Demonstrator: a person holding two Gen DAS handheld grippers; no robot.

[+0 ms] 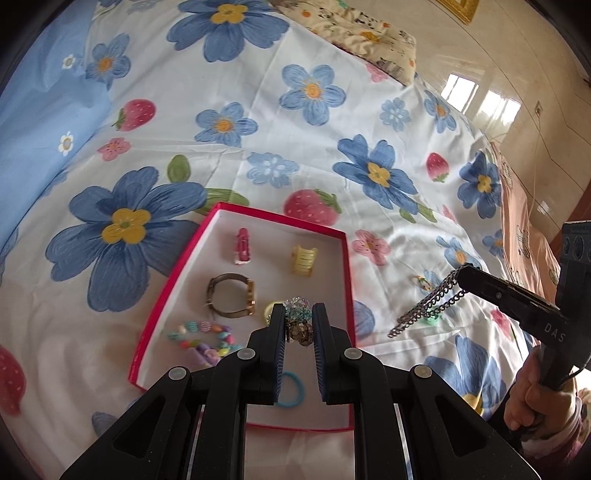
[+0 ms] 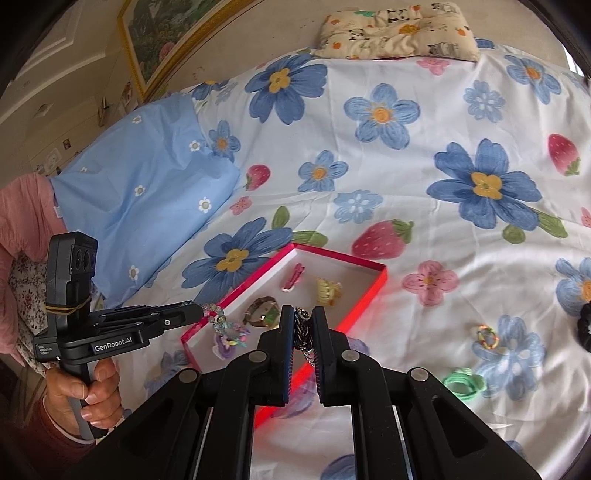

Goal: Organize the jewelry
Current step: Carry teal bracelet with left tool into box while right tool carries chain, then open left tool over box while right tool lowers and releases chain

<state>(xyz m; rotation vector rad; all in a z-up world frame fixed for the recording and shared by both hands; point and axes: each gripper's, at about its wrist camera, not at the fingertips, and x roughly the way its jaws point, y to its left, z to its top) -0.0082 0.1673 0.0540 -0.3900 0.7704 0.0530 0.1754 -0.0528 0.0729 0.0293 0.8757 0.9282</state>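
Observation:
A red box with a white inside (image 1: 155,314) (image 2: 373,291) lies on the flowered bedsheet. It holds a pink hair clip (image 1: 242,245), a yellow claw clip (image 1: 304,259), a watch (image 1: 231,295), a pastel bead bracelet (image 1: 201,338) and a blue hair tie (image 1: 293,391). My left gripper (image 1: 298,314) (image 2: 202,310) is shut on a crystal bead bracelet (image 1: 297,321) over the box. My right gripper (image 2: 303,314) (image 1: 461,271) is shut on a dark metal chain (image 1: 424,306) (image 2: 303,332), which hangs to the right of the box.
On the sheet right of the box lie a multicoloured ring (image 2: 487,336), a green hair tie (image 2: 463,382) and a black scrunchie (image 2: 585,325). A blue pillow (image 2: 147,192) lies at the left and a patterned cushion (image 2: 399,33) at the far edge.

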